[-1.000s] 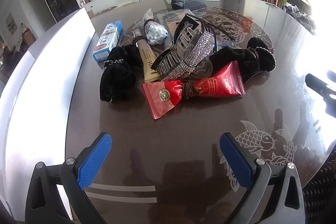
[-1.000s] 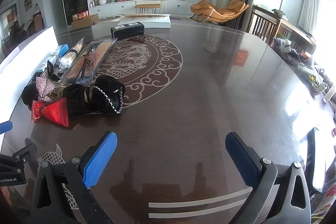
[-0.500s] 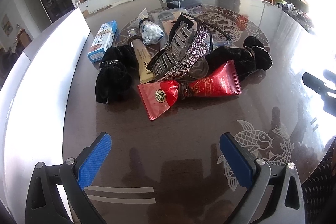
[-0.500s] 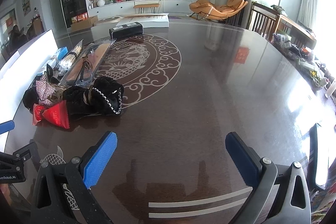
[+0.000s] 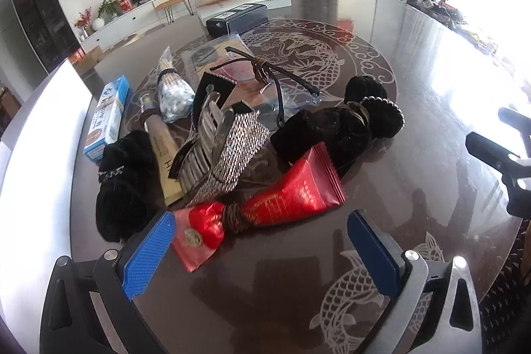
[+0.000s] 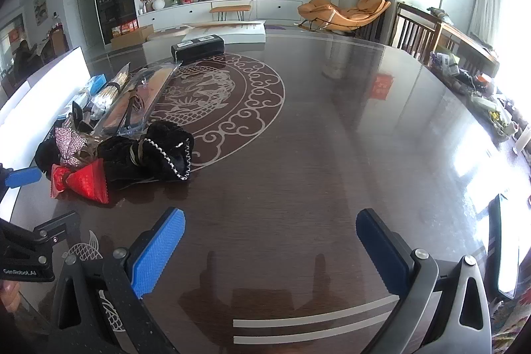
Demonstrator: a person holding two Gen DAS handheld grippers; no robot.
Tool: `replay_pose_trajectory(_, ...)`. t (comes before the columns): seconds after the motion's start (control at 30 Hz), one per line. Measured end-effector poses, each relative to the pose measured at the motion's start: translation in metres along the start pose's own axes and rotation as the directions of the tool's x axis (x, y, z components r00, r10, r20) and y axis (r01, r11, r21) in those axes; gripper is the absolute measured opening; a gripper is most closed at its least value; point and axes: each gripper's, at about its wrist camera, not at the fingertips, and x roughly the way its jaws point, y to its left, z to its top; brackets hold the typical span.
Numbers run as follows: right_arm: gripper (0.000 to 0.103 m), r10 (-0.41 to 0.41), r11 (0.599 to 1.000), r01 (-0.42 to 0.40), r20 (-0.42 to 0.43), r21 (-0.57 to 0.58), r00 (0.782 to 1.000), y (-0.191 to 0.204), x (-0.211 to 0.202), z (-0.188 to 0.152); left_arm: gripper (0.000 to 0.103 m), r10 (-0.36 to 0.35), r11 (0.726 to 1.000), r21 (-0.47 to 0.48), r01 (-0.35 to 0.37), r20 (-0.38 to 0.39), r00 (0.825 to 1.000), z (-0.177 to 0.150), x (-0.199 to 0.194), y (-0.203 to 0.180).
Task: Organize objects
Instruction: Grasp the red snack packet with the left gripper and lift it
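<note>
You are bringing left gripper (image 5: 259,249) closer to red packet (image 5: 265,208), fingers wide, nothing held; first pick is starting. Right gripper (image 6: 270,249) wide too.

Before you, a red foil packet (image 5: 292,198) with gold print, a silver rhinestone-studded hair claw (image 5: 225,148) and black velvet scrunchies (image 5: 335,128) lie on your dark brown table (image 6: 315,155) inlaid with pale dragon-and-cloud motifs.

My right gripper (image 6: 270,251) hangs wide open over bare table (image 6: 332,155), the cluttered pile (image 6: 116,138) far off left.
</note>
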Motion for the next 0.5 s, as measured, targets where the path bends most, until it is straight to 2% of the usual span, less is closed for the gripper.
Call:
replay_pose_trajectory(0.07, 0.103, 0.003, 1.000, -0.003, -0.003, 0.012, 1.000, -0.002, 0.001, 0.000, 0.103, -0.012, 1.000, -0.020, 0.011, -0.015, 1.000, 0.010, 0.011, 0.006)
replay_pose_trajectory(0.23, 0.103, 0.008, 0.999, -0.008, -0.009, 0.036, 1.000, -0.006, 0.003, 0.001, 0.103, -0.103, 0.993, -0.064, 0.100, -0.061, 0.993, 0.022, 0.031, 0.019)
replay_pose_trajectory(0.5, 0.103, 0.009, 0.999, -0.009, -0.011, 0.045, 1.000, -0.008, 0.003, 0.001, 0.103, -0.144, 0.989, 0.010, 0.146, -0.099, 0.985, 0.001, 0.026, 0.010)
